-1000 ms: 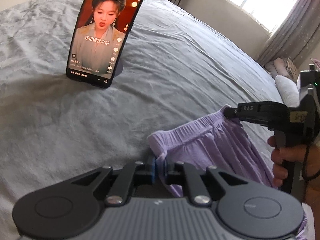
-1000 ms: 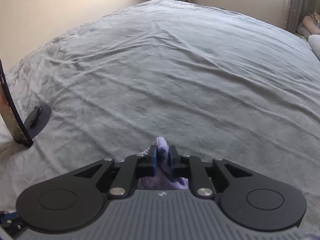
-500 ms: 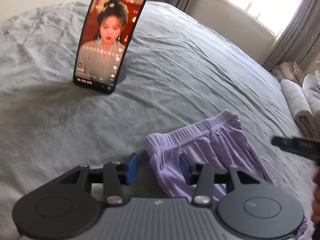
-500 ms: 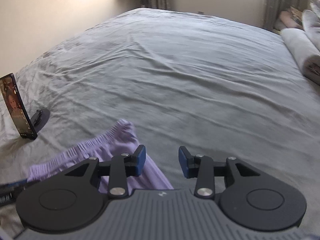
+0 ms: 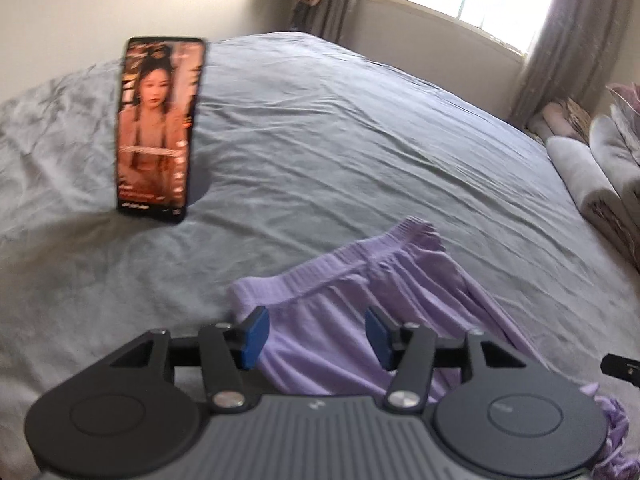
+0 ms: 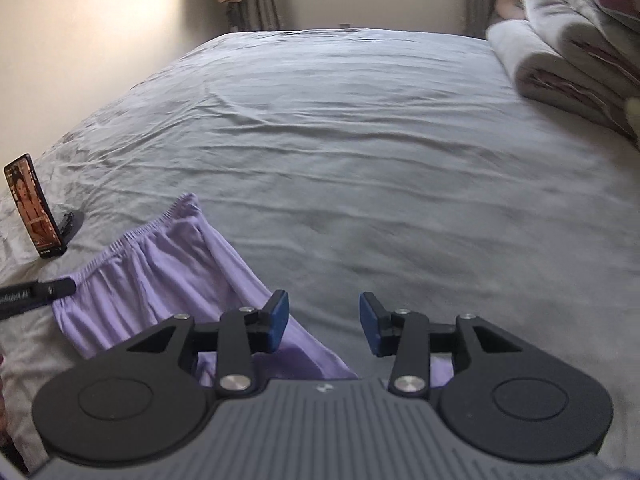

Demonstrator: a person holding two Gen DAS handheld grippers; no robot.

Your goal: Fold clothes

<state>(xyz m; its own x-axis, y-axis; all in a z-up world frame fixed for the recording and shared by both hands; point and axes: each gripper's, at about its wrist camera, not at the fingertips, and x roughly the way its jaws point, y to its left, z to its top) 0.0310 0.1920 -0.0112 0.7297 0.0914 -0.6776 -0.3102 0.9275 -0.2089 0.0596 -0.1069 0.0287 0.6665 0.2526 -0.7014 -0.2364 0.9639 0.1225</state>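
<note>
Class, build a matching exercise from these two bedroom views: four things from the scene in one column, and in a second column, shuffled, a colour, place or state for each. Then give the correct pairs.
Column one
1. garment
2. phone
3. bed cover
4. rolled bedding

Column two
A. grey, wrinkled, spread under everything
B. propped upright, screen lit
C. lilac, lying on the bed with a gathered waistband
D. piled at the bed's right edge near the window

Pairs: 1-C, 2-B, 3-A, 4-D
</note>
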